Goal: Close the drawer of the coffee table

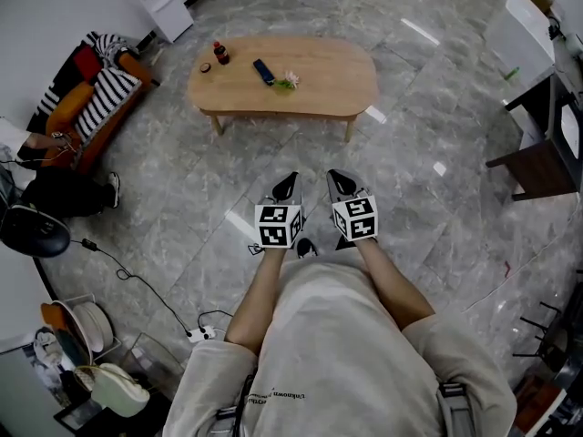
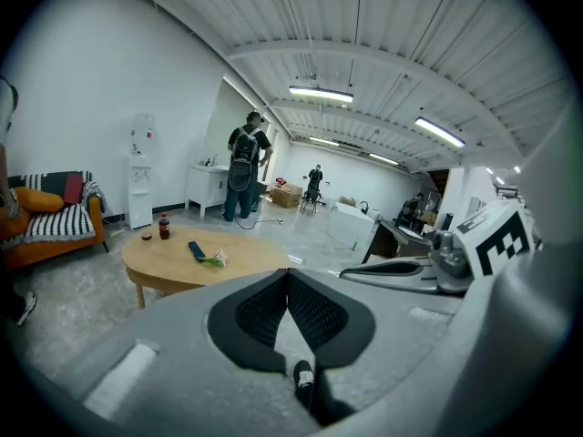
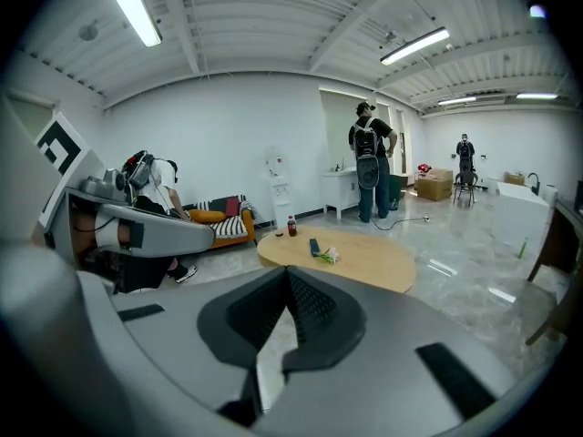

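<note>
The oval wooden coffee table stands on the marble floor well ahead of me; it also shows as the coffee table in the left gripper view and the coffee table in the right gripper view. No drawer is visible from here. My left gripper and right gripper hover side by side in front of my body, both shut with nothing between their jaws, apart from the table. On the tabletop sit a cola bottle, a dark remote and a small flower.
An orange sofa with striped cushions and a seated person stands at the left. A dark desk is at the right, a power strip and cable on the floor near my left. A person with a backpack stands far behind the table.
</note>
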Available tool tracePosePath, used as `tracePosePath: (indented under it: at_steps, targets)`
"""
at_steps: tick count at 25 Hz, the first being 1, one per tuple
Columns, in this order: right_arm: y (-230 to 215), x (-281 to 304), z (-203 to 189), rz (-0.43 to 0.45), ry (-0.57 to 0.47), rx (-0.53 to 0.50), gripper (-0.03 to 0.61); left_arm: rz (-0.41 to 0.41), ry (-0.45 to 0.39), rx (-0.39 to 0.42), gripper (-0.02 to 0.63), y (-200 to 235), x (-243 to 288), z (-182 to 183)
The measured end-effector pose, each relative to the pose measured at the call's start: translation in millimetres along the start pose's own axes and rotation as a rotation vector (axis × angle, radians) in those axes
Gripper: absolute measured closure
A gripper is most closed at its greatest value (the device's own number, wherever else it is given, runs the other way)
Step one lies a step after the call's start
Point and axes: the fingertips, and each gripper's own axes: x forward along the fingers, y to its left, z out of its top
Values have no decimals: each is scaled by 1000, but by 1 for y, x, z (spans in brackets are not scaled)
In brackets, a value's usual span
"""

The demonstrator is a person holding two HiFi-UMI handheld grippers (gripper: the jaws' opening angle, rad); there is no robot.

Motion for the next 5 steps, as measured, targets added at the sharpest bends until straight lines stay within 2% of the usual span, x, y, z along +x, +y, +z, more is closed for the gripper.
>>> tracePosePath:
  at_steps: [5]
  targets:
    - [-15,-12,-12,-10,14,8,563,-33,10,0,604,-20,13,-6]
